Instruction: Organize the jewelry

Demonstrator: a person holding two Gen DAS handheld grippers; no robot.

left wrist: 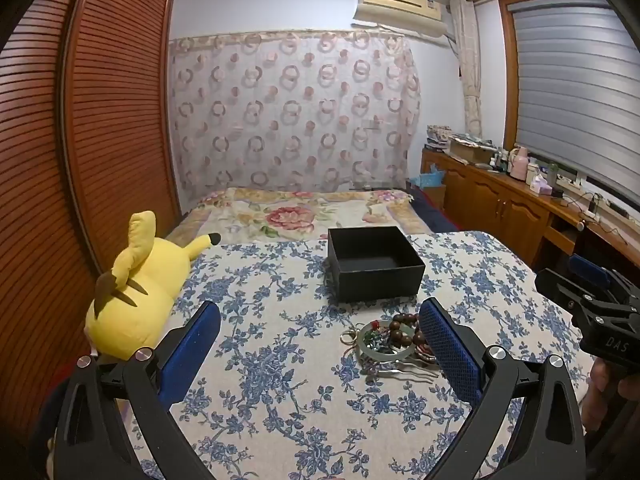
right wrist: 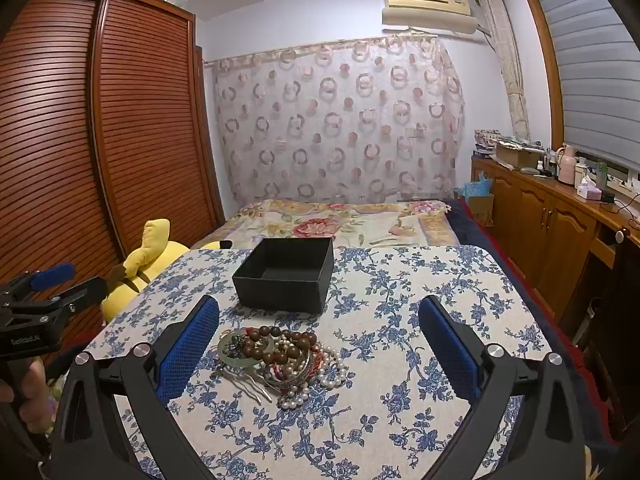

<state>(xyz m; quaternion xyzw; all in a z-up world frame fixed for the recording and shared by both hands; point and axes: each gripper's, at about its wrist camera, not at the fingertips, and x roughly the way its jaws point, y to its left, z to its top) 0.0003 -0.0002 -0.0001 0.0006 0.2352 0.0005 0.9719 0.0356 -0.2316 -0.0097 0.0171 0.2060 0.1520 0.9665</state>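
Observation:
A heap of jewelry (right wrist: 280,356) lies on the blue-flowered tablecloth (right wrist: 400,320): brown wooden beads, a pale green bangle (right wrist: 226,354), white pearls (right wrist: 316,384), a metal hair fork. In the left wrist view the jewelry heap (left wrist: 394,338) sits by the right finger. Behind it stands an open black box (right wrist: 286,276), which looks empty; the black box (left wrist: 374,264) also shows in the left view. My left gripper (left wrist: 320,340) is open above the cloth with nothing between its fingers. My right gripper (right wrist: 320,340) is open too, the heap just inside its left finger, untouched.
A yellow plush toy (left wrist: 136,292) lies at the table's left edge beside a slatted wooden wardrobe (left wrist: 80,140). A bed (left wrist: 304,212) lies beyond the table. Wooden cabinets (right wrist: 552,216) with clutter run along the right wall. A hand (left wrist: 600,392) holds the right gripper's handle.

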